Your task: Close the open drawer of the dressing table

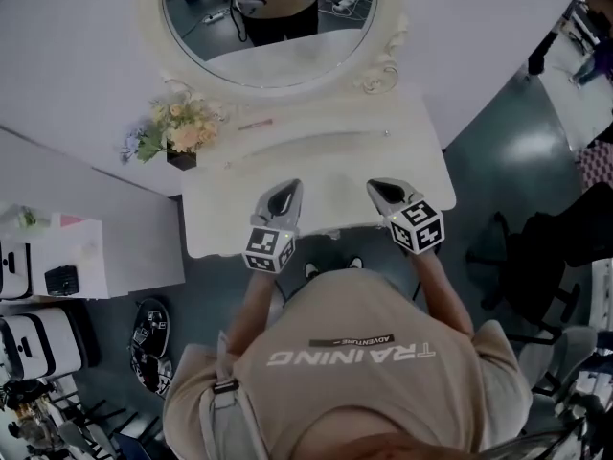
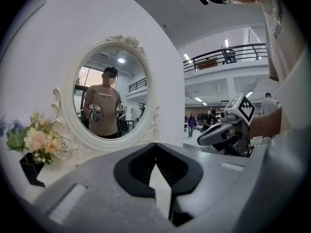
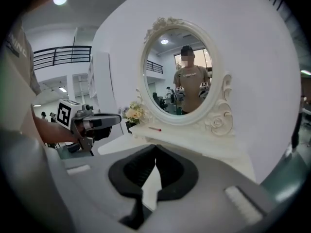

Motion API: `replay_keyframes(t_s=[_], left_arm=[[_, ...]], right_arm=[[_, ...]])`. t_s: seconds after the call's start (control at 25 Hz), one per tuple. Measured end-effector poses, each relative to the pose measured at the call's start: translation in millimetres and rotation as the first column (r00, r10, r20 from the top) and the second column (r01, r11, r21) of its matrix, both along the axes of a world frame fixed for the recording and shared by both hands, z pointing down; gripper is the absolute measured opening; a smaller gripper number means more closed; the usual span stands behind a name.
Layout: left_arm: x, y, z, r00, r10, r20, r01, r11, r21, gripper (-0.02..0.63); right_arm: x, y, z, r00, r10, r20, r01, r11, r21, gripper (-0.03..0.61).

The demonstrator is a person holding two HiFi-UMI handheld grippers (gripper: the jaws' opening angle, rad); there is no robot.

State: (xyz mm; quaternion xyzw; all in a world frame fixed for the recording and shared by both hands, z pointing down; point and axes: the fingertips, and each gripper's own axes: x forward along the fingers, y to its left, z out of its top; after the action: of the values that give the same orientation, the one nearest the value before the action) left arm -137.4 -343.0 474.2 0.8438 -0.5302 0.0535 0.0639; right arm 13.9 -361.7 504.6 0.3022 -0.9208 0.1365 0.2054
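Right now a person stands in front of the mirror (image 1: 278,60), at the near edge of the white desk (image 1: 316,161). The left tongs (image 1: 284,192) and the right tongs (image 1: 381,188) hover side by side over that edge, below the mirror, and both point toward it. Each pair is pressed together at the tips, with nothing between them. That fits a push, I think. A drawer needs no pinch, only a firm shove, and two pushers set apart would keep it from going in crooked. The drawer itself does not show clearly. It should sit under the desk's near edge, on the side away from the mirror, where the tongs and the person's body cover it. So I cannot tell how far out it is. The flowers (image 1: 180,127) and a small red stick (image 1: 257,123) sit close under the mirror, well out of the way of a push.
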Motion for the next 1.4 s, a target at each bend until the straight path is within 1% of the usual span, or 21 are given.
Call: replay_keyframes(t_s=[0.12,0.2,0.28,0.36,0.44,0.52,0.6,0.72,0.88,1.24,1.4], left_arm=[[0.8,-2.6,-16.5,1.0,-0.006,-0.01,0.007,1.0,0.027,0.008],[-0.5,-2.0,-28.4,1.0,-0.005,-0.004,0.006,0.999,0.051,0.008],[-2.6,0.4,-42.0,1.0,-0.021,-0.004,0.021,0.996,0.087,0.008],[-3.5,6.1,-56.0,0.999,-0.041,-0.017,0.043,0.99,0.132,0.008],[-6.4,10.2,-66.3,0.998,-0.055,-0.024,0.058,0.985,0.165,0.008],[-9.6,12.2,-70.8,0.998,-0.066,-0.023,0.069,0.981,0.179,0.008],[-11.3,12.5,-70.4,0.997,-0.072,-0.026,0.076,0.981,0.178,0.008],[-14.9,12.3,-66.5,0.996,-0.077,-0.044,0.083,0.983,0.165,0.008],[-16.1,11.0,-60.9,0.996,-0.085,-0.038,0.09,0.984,0.151,0.008],[-6.3,15.1,-40.7,0.997,-0.067,-0.031,0.07,0.991,0.11,0.008],[-4.3,18.6,-36.6,0.997,-0.073,-0.018,0.074,0.992,0.101,0.008]], right_arm=[[0.9,-3.5,-21.8,1.0,0.004,0.013,-0.004,0.998,0.057,0.005],[-0.9,-6.3,-36.0,0.999,0.02,0.038,-0.023,0.995,0.098,0.005],[0.3,-8.1,-56.4,0.994,0.047,0.095,-0.062,0.985,0.163,0.005],[4.8,-7.1,-80.0,0.981,0.072,0.18,-0.112,0.969,0.222,0.005],[4.7,-7.8,-94.9,0.968,0.081,0.236,-0.14,0.959,0.245,0.005],[2.6,-8.9,-102.0,0.962,0.076,0.261,-0.145,0.955,0.259,0.005],[1.7,-8.3,-104.5,0.962,0.068,0.263,-0.142,0.951,0.275,0.005],[1.1,-6.0,-99.0,0.97,0.068,0.232,-0.135,0.948,0.288,0.005],[2.6,-3.3,-84.8,0.978,0.07,0.194,-0.122,0.954,0.275,0.005],[11.8,8.1,-58.5,0.979,0.051,0.196,-0.102,0.96,0.259,0.005],[15.0,6.8,-57.7,0.973,0.055,0.225,-0.112,0.962,0.25,0.005]])
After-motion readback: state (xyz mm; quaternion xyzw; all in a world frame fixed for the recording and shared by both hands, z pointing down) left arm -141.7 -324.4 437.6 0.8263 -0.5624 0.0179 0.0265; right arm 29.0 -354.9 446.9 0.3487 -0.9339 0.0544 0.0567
